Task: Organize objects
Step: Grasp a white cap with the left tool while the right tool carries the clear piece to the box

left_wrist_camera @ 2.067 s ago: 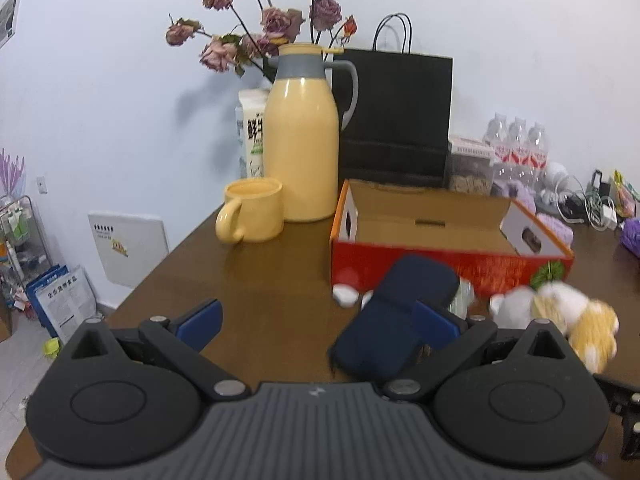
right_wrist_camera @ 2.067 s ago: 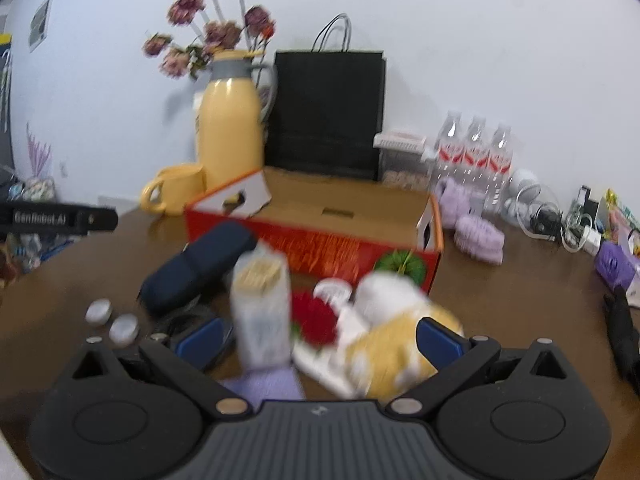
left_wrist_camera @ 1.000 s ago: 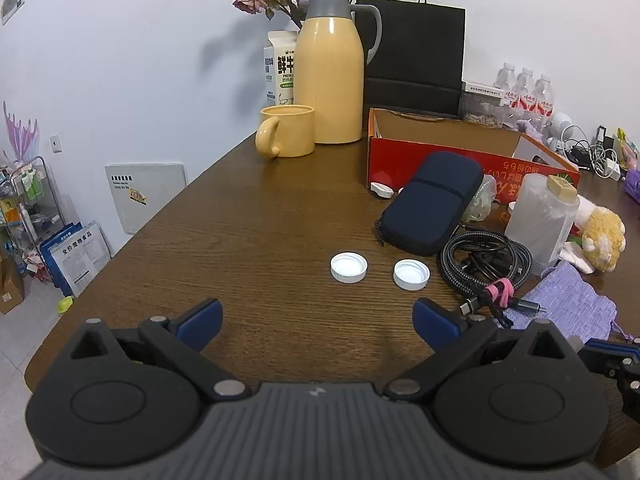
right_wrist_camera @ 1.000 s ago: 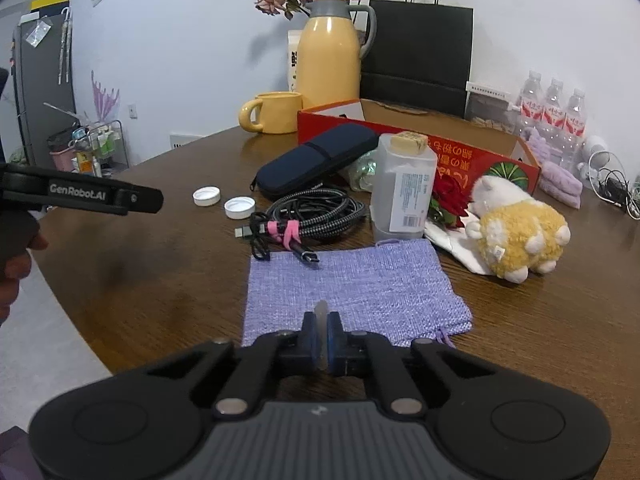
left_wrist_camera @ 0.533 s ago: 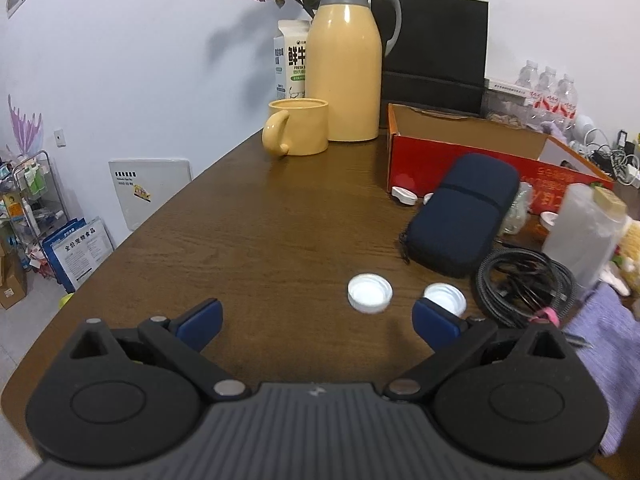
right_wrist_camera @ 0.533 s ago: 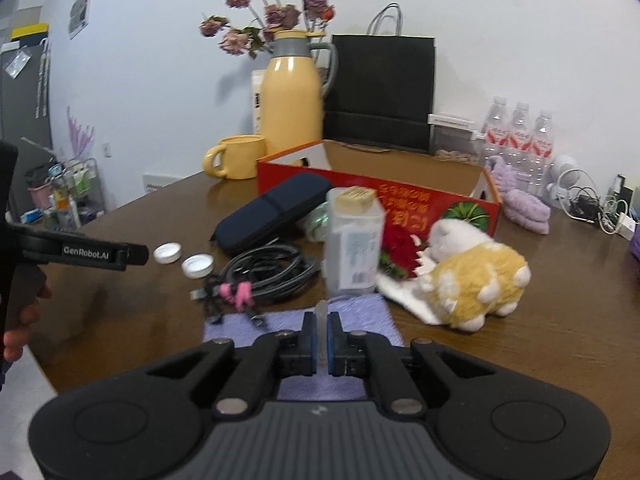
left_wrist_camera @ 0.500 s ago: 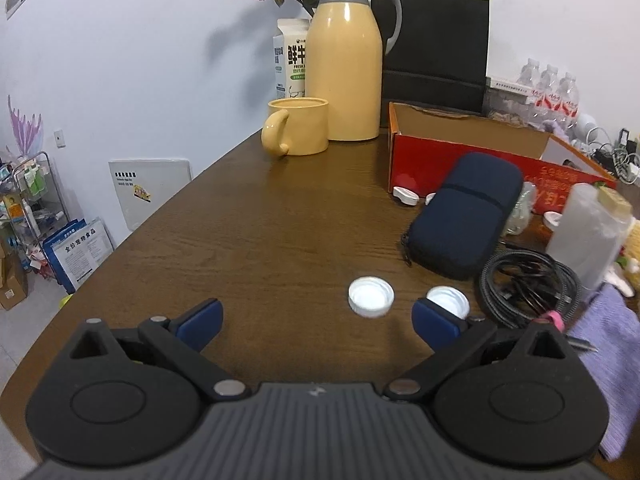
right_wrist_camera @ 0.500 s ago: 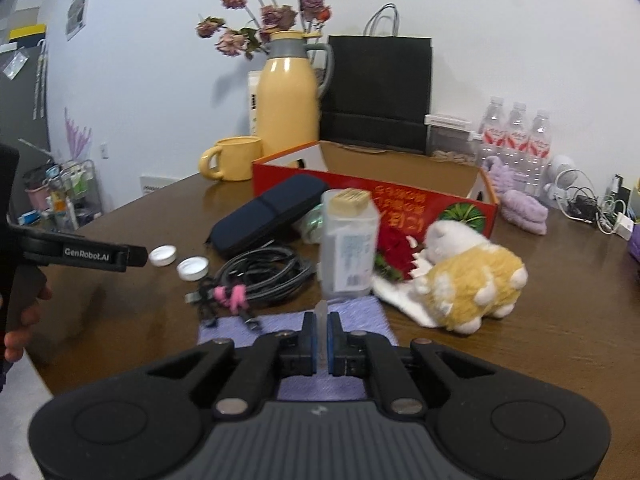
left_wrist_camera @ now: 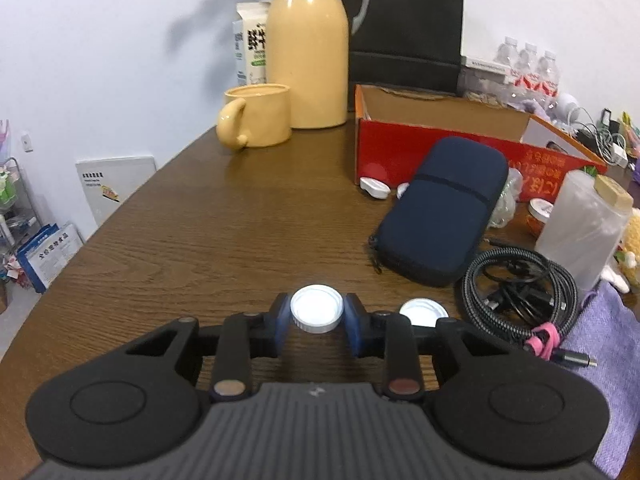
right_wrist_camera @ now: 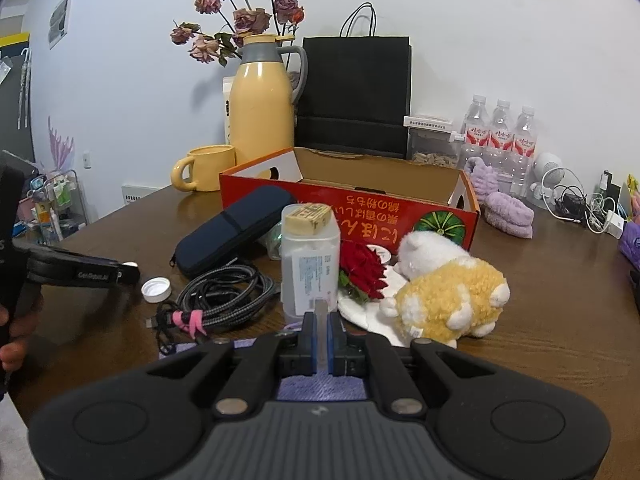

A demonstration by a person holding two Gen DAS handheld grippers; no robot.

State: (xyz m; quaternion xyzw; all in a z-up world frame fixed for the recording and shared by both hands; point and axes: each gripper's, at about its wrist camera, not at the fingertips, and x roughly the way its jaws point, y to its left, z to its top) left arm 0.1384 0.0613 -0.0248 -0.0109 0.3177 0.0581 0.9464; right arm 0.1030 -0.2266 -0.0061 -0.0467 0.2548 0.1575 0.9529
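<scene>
step: we judge the pick of a white cap (left_wrist_camera: 317, 307) under way; left gripper (left_wrist_camera: 317, 322) pinches it on the table (left_wrist_camera: 200, 232) | right gripper (right_wrist_camera: 320, 334) closed narrow, nothing held | next: lift, carry to red box (left_wrist_camera: 440, 152); light cap may slip

"GenRobot.AI" on the black left hand-held gripper (right_wrist_camera: 128, 270), upside-down yellow Chinese characters, illegible, on the red cardboard box (right_wrist_camera: 384, 216)

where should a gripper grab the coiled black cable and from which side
Best at the pink tie that bundles the coiled black cable, coming from above: there the strands are gathered into one narrow bunch near the table edge, clear of the tall plastic bottle behind. Loose loops elsewhere would likely slip apart.
</scene>
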